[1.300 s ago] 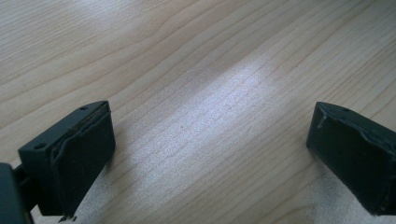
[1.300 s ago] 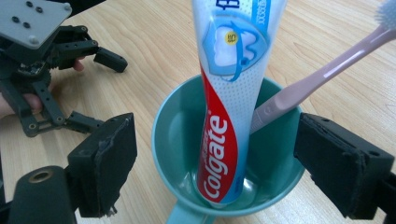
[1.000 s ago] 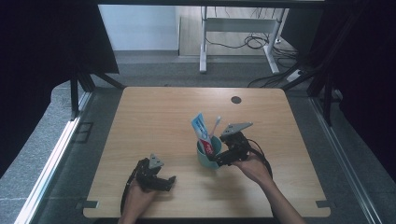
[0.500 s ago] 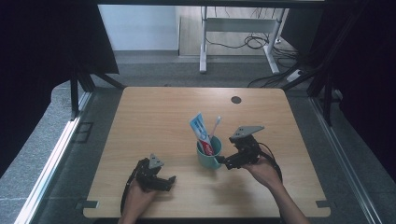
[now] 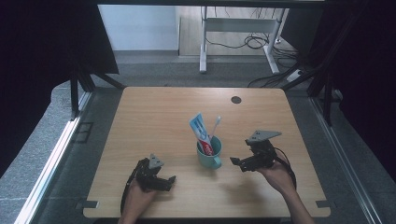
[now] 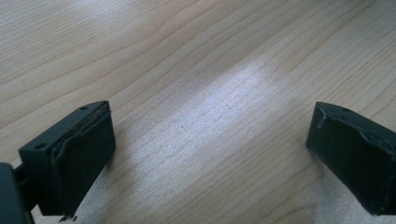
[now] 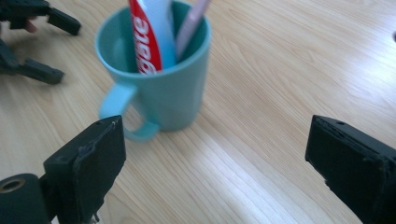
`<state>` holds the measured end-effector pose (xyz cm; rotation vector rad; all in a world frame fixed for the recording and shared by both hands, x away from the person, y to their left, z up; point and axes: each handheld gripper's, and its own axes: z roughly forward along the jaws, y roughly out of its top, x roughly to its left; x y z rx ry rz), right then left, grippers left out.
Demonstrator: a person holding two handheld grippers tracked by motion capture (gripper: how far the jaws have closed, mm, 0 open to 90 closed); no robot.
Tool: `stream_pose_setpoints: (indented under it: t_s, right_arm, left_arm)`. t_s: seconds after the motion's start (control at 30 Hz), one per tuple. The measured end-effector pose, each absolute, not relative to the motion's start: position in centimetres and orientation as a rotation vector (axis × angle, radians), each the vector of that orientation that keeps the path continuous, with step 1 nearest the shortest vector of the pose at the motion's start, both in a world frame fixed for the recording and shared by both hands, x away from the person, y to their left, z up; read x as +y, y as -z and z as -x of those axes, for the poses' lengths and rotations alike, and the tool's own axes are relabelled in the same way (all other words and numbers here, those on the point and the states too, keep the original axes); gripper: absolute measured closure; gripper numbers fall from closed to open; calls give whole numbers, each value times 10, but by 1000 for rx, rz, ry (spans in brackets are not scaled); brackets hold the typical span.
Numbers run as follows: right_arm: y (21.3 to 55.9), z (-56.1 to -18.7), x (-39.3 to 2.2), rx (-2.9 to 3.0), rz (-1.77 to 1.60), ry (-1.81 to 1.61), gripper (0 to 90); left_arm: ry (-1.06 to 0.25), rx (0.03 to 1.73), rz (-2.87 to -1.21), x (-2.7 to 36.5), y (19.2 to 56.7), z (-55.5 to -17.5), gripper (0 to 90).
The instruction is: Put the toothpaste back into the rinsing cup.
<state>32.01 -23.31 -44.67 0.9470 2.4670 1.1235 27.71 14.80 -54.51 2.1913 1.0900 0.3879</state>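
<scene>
teal mug with toothpaste and toothbrush, both grippers empty

high view: one teal mug [image 5: 208, 156] stands upright on the wooden table [image 5: 154, 116], a little toward 6 o'clock from the table's middle. in it stand one toothpaste tube [image 5: 201, 133], white and blue with a red band, leaning toward 11 o'clock, and one pale toothbrush [image 5: 215, 126], leaning toward 1 o'clock. the right gripper [image 5: 239, 163] sits at 3 o'clock of the mug, near it but apart, its jaws pointing toward the mug; a hand holds it from the 5 o'clock side, forearm coming in from the bottom edge. the left gripper [image 5: 169, 183] lies at 8 o'clock of the mug, low over the table edge, held by the other hand. a small dark disc [image 5: 236, 99] lies at 1 o'clock, well away.

left gripper view: two black jaws stand wide apart with nothing between them, over bare wood grain.

right gripper view: the two jaws are spread wide and hold nothing. the mug [image 7: 156, 79] stands beyond them at 11 o'clock, its handle [image 7: 122, 114] turned toward the left jaw, not touching it. the tube's red lettering and the pink brush stem show inside the rim. the left gripper [image 7: 49, 44] shows at 10 o'clock, jaws parted.
</scene>
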Motion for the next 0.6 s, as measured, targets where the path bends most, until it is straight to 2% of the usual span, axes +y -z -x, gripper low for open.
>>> stream_pose_setpoints:
  t_s: [0.6]
  right_arm:
    - [485,-305,-284,2385,-1109,-1081,52]
  left_arm:
    - [-386,1102,-2183,148,545,-276,14]
